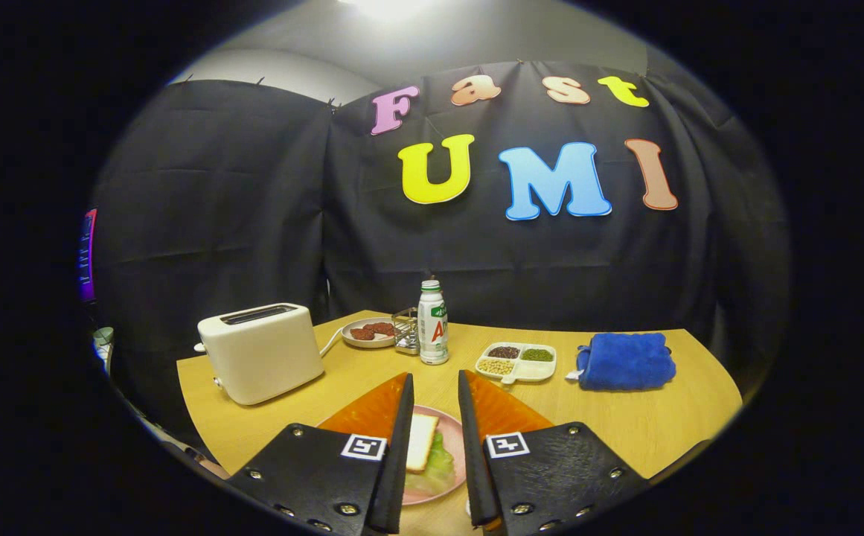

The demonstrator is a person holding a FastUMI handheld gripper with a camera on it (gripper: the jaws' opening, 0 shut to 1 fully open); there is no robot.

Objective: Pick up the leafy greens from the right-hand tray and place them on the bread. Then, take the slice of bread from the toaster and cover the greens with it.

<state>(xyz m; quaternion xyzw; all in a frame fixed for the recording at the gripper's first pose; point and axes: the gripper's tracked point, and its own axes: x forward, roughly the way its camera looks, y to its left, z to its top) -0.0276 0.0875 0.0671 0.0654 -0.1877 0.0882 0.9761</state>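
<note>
**Greens and bread seen on the plate**

Here the hand-held gripper (435, 387) is held above the bench (625, 417), its fingers apart and empty. Between them a pink plate (450, 428) is seen, with a bread slice (421, 441) lying over the leafy greens (439, 469). The toaster (260, 350) stands at ten o'clock.

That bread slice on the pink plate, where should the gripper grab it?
A guess: the bread slice lies flat on the greens, so bring the open hand-held gripper down from above and pinch its two long side edges.
</note>
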